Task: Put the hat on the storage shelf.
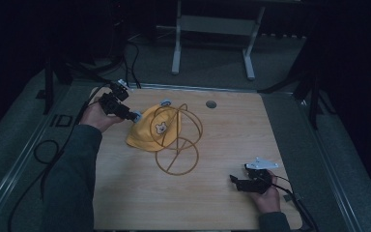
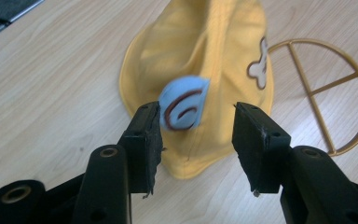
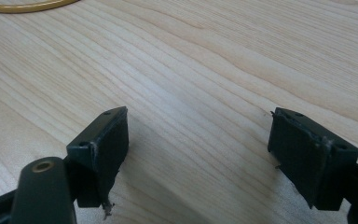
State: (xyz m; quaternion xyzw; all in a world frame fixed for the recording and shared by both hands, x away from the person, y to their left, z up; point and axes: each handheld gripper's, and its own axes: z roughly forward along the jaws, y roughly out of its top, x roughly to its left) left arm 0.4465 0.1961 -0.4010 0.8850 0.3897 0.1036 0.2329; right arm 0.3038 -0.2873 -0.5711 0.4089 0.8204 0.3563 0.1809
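The wooden counter (image 1: 125, 193) carries a yellow hat (image 1: 152, 133) near its middle, toward the far-left corner, draped partly over a gold wire frame (image 1: 178, 154) whose lower ring lies flat toward the near edge. The left claw (image 1: 134, 116) sits at the hat's left side, jaws apart, with the hat's light blue ear (image 2: 184, 108) between them, just beside one pad. The right claw (image 1: 233, 180) rests near the near-right corner, jaws wide apart over bare wood.
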